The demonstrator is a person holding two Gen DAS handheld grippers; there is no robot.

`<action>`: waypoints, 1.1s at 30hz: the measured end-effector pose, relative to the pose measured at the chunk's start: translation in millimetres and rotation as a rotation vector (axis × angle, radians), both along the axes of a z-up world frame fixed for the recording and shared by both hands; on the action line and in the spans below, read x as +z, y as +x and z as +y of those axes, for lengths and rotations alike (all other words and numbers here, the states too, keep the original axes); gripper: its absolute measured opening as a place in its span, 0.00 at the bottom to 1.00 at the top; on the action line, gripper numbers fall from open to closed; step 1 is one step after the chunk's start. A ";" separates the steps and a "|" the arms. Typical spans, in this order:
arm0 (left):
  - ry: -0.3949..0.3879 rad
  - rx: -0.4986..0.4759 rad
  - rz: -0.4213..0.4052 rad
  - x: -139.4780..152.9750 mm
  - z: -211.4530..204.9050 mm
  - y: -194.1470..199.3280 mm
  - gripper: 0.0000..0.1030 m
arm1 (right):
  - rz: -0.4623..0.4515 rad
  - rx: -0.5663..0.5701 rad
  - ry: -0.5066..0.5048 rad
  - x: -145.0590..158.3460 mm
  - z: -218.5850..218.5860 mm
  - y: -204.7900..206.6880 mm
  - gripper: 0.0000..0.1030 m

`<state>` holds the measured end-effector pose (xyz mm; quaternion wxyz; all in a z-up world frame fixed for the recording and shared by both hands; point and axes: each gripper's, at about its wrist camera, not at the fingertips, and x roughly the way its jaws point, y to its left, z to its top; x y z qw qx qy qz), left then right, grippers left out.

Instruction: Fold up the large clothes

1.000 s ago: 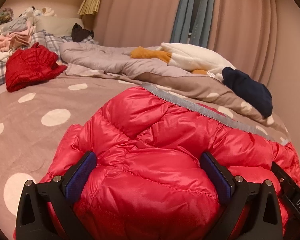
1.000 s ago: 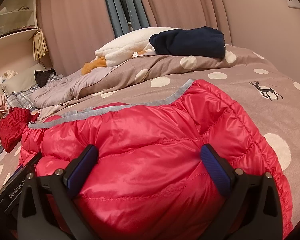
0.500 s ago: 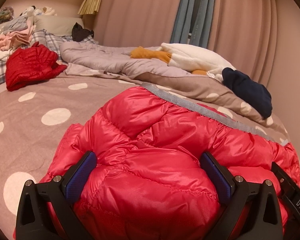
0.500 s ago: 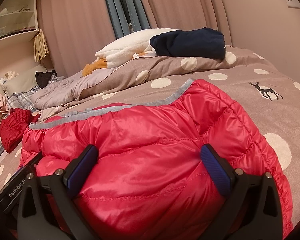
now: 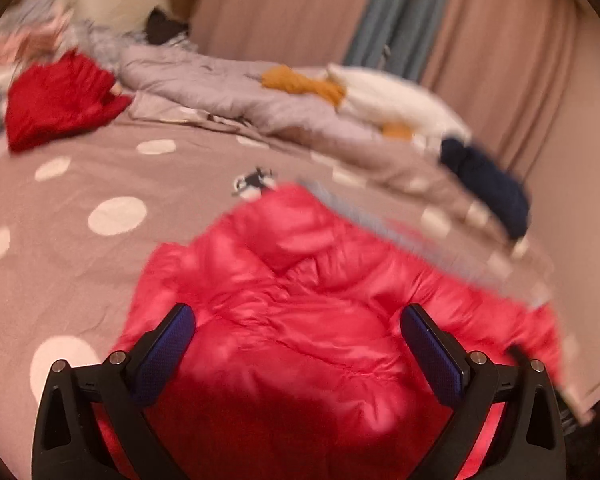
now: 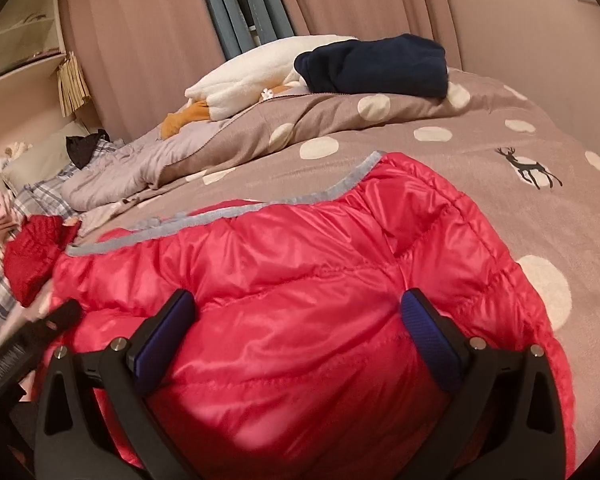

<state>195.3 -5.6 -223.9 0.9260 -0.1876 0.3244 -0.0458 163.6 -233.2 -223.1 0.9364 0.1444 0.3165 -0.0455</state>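
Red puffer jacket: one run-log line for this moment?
red puffer jacket on dotted bedspread | left tool open, over it | right tool open, over it

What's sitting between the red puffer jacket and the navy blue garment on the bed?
In the right wrist view, only polka-dot bedcover lies between the red puffer jacket and the navy blue garment; the cover is bunched into a fold under the garment.

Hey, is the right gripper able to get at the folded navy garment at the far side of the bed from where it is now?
Probably not without moving. The right gripper sits open around the red puffer jacket, and the navy garment lies well beyond it, on the rumpled duvet. Nothing blocks the way above the jacket.
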 end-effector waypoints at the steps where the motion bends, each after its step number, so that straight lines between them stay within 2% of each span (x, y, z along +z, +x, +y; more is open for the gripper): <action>1: -0.050 0.016 -0.019 6.8 11.5 -5.8 0.99 | -0.007 0.001 0.010 5.4 -0.1 -3.6 1.00; 2: -0.103 0.049 -0.041 14.9 26.9 -13.5 0.99 | -0.021 0.006 0.017 12.3 0.3 -8.6 1.00; 4: -0.140 0.099 -0.052 23.8 44.0 -22.1 0.99 | -0.052 0.017 0.018 25.0 2.1 -17.8 1.00; 8: -0.122 0.163 -0.033 25.6 73.1 -34.7 0.99 | -0.039 0.007 -0.042 43.0 11.9 -31.5 1.00; 10: -0.107 0.216 -0.013 12.6 85.9 -42.7 0.99 | -0.037 0.035 -0.032 44.7 17.1 -37.9 1.00; 13: -0.114 0.246 0.065 -12.3 98.1 -46.3 0.99 | -0.022 0.101 0.010 40.4 25.8 -41.4 1.00; 14: -0.131 0.263 0.108 -25.1 102.7 -48.1 0.99 | -0.019 0.110 0.004 37.8 29.8 -40.4 1.00; 17: -0.204 0.270 0.166 -49.6 112.2 -54.7 0.99 | 0.038 0.115 -0.050 23.9 39.8 -30.4 1.00; 20: -0.278 0.244 0.188 -67.3 114.5 -56.7 0.99 | 0.123 0.129 -0.124 -3.3 48.2 -17.3 1.00; 22: -0.264 0.233 0.167 -63.8 111.5 -61.0 0.99 | 0.144 0.097 -0.178 -21.8 51.4 -12.5 1.00; 24: -0.283 0.191 0.176 -63.1 105.6 -60.1 0.99 | 0.146 0.076 -0.211 -29.8 53.5 -9.5 1.00; 26: -0.332 0.132 0.191 -63.6 98.3 -56.6 0.99 | 0.162 0.067 -0.256 -36.4 58.3 -4.6 1.00; 29: -0.360 0.040 0.194 -63.6 82.1 -55.0 0.99 | 0.190 0.066 -0.289 -41.8 61.2 0.8 1.00; 33: -0.401 -0.132 0.227 -67.4 55.8 -41.1 0.99 | 0.188 0.071 -0.277 -42.3 57.6 1.9 1.00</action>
